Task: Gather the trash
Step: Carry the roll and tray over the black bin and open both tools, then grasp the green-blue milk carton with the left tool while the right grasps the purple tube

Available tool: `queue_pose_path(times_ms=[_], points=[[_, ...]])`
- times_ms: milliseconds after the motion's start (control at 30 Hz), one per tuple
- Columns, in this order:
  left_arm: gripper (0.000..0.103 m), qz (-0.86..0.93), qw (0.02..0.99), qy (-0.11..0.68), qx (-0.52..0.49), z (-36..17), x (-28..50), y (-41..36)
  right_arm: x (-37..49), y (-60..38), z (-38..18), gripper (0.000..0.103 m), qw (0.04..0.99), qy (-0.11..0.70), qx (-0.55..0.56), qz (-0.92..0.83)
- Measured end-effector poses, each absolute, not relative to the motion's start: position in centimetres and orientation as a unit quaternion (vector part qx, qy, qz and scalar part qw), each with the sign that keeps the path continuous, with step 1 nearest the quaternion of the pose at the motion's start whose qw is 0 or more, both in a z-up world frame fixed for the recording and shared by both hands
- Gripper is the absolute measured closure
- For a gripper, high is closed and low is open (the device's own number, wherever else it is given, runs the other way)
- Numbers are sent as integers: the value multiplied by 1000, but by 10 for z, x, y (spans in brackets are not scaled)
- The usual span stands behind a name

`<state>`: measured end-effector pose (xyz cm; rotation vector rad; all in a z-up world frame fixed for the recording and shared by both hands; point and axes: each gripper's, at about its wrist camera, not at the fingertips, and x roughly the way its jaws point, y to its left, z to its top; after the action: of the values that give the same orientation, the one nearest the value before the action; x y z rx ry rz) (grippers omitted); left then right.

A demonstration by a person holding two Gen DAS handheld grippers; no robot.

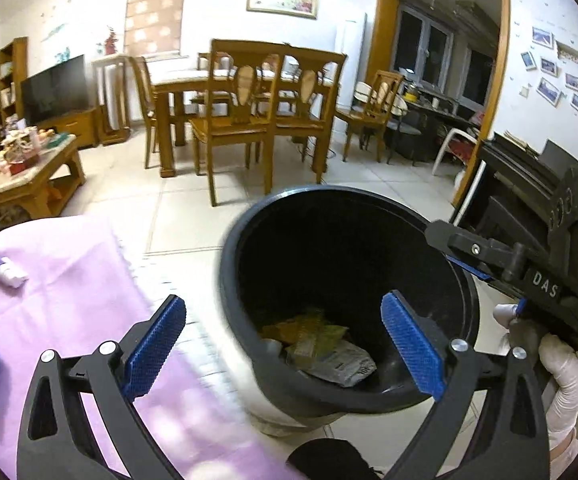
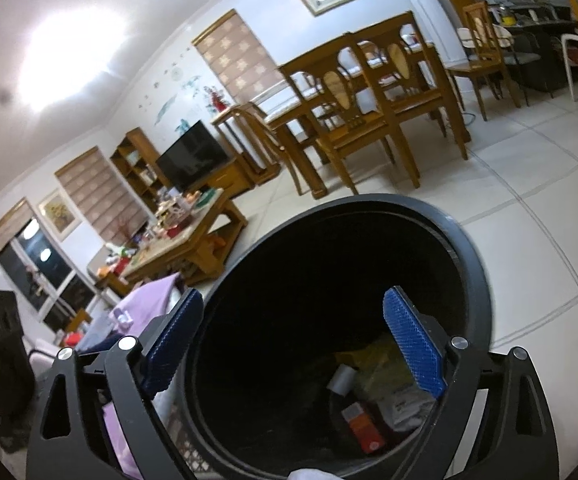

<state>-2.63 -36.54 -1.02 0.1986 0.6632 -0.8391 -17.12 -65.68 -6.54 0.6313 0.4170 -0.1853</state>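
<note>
Both the left gripper (image 1: 283, 344) and right gripper (image 2: 293, 344) hang released, empty, over the black trash bin (image 1: 465, 292); wrappers (image 1: 321, 344) lie at its six o'clock.

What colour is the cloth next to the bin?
Light purple cloth, clearest in the left wrist view, beside the black bin.

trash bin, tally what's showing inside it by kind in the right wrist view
Inside the black trash bin, as far as the dark interior shows:
yellow wrapper: 1
small white cylinder: 1
red and white packet: 1
pale crumpled wrapper: 1
Total: 4
Anything buried under these cannot be counted.
</note>
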Motion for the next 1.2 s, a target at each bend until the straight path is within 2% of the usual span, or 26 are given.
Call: queue_pose_path(times_ms=[400, 667, 1100, 1133, 1200], points=[[6, -316, 899, 300, 45, 4, 19, -251, -125, -576, -49, 13, 940, 243, 237, -24], [6, -206, 931, 301, 23, 6, 84, -157, -84, -515, -43, 13, 941, 270, 202, 21], [6, -174, 910, 374, 39, -19, 164, -124, -17, -437, -28, 13, 938, 306, 123, 110], [7, -174, 909, 377, 35, -20, 166, -123, -10, -430, -24, 13, 937, 311, 109, 119], [17, -178, 905, 384, 31, -24, 168, -124, 7, -413, -16, 13, 934, 324, 68, 135]])
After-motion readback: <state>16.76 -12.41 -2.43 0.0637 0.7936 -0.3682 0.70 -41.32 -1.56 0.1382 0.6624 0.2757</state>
